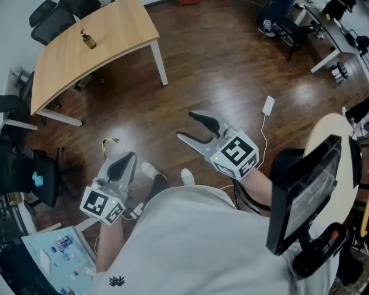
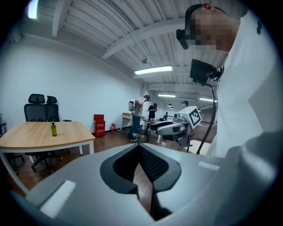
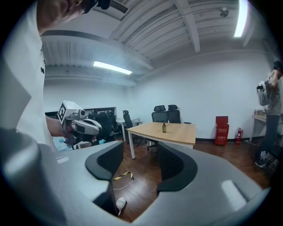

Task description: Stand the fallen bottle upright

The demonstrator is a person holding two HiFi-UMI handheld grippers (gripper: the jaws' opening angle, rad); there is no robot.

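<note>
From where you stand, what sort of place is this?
Probably an office or lab workroom. There is a wooden desk with a small bottle standing on it, black office chairs behind the desk, and a red cabinet with a fire extinguisher by the white wall.

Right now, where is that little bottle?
The bottle stands upright on the wooden table at the upper left of the head view, with black office chairs just beyond the table.
</note>
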